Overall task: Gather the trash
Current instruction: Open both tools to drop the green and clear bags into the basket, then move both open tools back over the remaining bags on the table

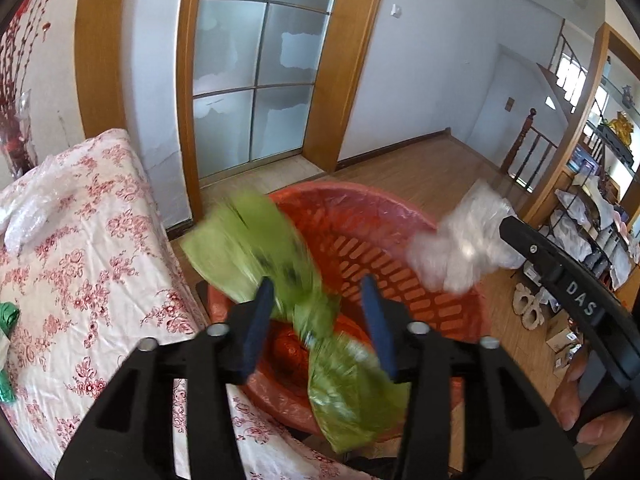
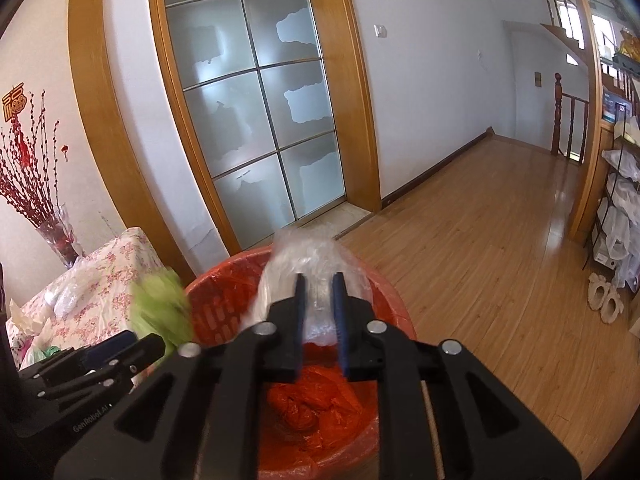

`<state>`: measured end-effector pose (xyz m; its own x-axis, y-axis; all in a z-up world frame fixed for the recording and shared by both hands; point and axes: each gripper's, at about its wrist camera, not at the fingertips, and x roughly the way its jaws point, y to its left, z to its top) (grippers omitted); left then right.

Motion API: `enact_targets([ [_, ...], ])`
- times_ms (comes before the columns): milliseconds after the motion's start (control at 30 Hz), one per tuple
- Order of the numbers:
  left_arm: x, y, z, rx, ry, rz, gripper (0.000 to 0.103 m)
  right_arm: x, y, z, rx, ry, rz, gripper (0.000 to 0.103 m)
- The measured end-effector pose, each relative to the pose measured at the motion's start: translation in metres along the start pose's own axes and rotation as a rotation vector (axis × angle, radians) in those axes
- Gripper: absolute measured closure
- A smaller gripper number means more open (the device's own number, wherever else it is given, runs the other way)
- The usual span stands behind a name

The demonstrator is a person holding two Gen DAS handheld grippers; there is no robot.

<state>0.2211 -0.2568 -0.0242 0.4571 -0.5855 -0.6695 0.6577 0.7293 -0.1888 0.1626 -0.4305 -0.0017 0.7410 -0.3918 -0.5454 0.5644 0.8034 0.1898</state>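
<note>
So the left gripper is sitting right over the red trash basket, jaws standing fairly wide, and a green plastic bag is hanging between the blue pads, blurry, brushing past the left pad but not pinched by both, so nothing is actually being gripped there. The bag's lower end is dangling down over the near rim of the basket. Over on the right side, the right gripper is also hovering above the same basket, jaws only narrowly apart, with a crumpled clear plastic wrapper sitting in the gap; I can't tell if the pads are really pressing on it. In the left wrist view that wrapper is showing up past the far right rim of the basket, just ahead of the other gripper's black body, and a person's fingers are wrapping the handle. The basket is lined with a red plastic bag bunched at the bottom. Just beside the basket on the left is a tabletop under a floral cloth, with more clear plastic lying on it. Wooden floor and a frosted glass door are behind everything.
</note>
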Motion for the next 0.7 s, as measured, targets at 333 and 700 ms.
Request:
enact_targets([
  [333,-0.022,0.034,-0.015,-0.074,-0.013,0.112,0.042,-0.005,0.007,-0.005,-0.037,-0.003,-0.009,0.057],
  [700,-0.086,0.086,-0.039,-0.133,-0.093,0.301,0.034,-0.020,0.049,-0.012,-0.127,-0.003,0.052,0.050],
])
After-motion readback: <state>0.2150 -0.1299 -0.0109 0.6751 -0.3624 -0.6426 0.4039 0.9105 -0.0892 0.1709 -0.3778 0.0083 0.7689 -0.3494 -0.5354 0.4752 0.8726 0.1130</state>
